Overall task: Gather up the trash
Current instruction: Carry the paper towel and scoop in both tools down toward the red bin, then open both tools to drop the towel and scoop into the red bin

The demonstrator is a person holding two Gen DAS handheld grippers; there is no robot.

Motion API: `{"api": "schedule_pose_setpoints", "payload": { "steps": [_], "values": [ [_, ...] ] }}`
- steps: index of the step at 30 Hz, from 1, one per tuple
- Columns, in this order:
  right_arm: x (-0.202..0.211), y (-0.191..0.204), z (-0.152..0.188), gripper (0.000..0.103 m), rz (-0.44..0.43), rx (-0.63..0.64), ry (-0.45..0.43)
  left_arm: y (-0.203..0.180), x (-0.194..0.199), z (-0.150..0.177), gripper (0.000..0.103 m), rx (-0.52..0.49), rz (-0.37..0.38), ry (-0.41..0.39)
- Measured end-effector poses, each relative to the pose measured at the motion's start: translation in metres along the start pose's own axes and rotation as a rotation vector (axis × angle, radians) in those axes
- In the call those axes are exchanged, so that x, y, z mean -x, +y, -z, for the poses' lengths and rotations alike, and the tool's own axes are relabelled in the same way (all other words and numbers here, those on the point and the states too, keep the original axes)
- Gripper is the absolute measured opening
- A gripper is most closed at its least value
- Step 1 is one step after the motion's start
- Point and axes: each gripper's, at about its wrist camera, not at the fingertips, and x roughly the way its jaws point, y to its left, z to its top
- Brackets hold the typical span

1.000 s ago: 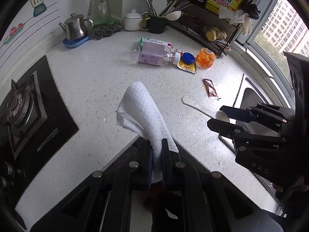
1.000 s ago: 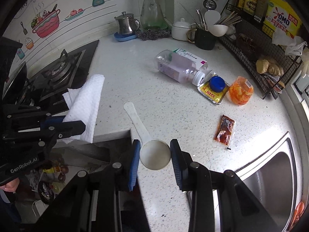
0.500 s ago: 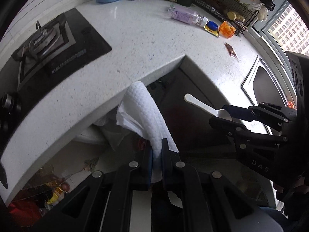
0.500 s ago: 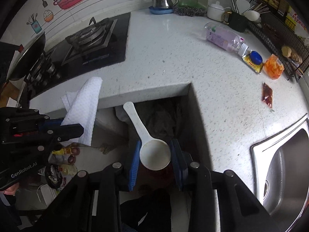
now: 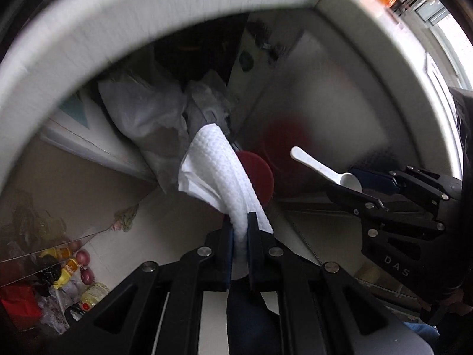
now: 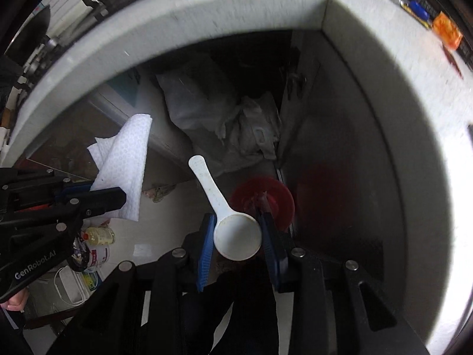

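The white plastic spoon [image 6: 224, 207] runs lengthways from its round bowl, pinched between the right gripper [image 6: 238, 233] jaws, up and away to a flat handle tip, while the embossed white paper towel [image 5: 224, 177] stands up out of the tightly closed left gripper [image 5: 241, 236] as a folded, drooping strip. Both hang below the counter [image 6: 369, 68] edge, at its inner corner, over a red bin [image 6: 275, 195]. Both grippers point steeply down, side by side.
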Motion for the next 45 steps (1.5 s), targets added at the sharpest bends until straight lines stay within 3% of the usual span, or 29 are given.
{"api": "schedule_pose_setpoints", "payload": {
  "steps": [13, 20, 26, 27, 30, 34, 40, 45],
  "values": [
    [-0.141, -0.049, 0.012, 0.029, 0.006, -0.138, 0.050, 0.012, -0.148, -0.002, 0.007, 0.009, 0.048, 0.072],
    [-0.168, -0.064, 0.022, 0.029, 0.042, -0.188, 0.018, -0.003, -0.195, -0.011, 0.007, -0.043, 0.075, 0.123],
    [-0.171, -0.078, 0.025, 0.029, 0.036, -0.257, 0.016, -0.017, -0.208, -0.018, 0.007, -0.097, 0.088, 0.150],
    [-0.171, -0.079, 0.025, 0.029, 0.039, -0.261, 0.017, -0.018, -0.209, -0.020, 0.010, -0.102, 0.091, 0.151],
    [-0.173, -0.080, 0.024, 0.030, 0.035, -0.276, 0.026, -0.018, -0.208, -0.023, 0.041, -0.099, 0.072, 0.154],
    [-0.171, -0.081, 0.026, 0.029, 0.032, -0.278, 0.032, -0.016, -0.205, -0.023, 0.056, -0.124, 0.044, 0.135],
    [-0.178, -0.078, 0.023, 0.029, 0.030, -0.269, 0.041, 0.000, -0.205, -0.016, 0.061, -0.111, -0.032, 0.147],
    [-0.186, -0.071, 0.021, 0.030, 0.017, -0.232, 0.056, 0.022, -0.200, -0.009, 0.061, -0.045, -0.041, 0.123]
  ]
}}
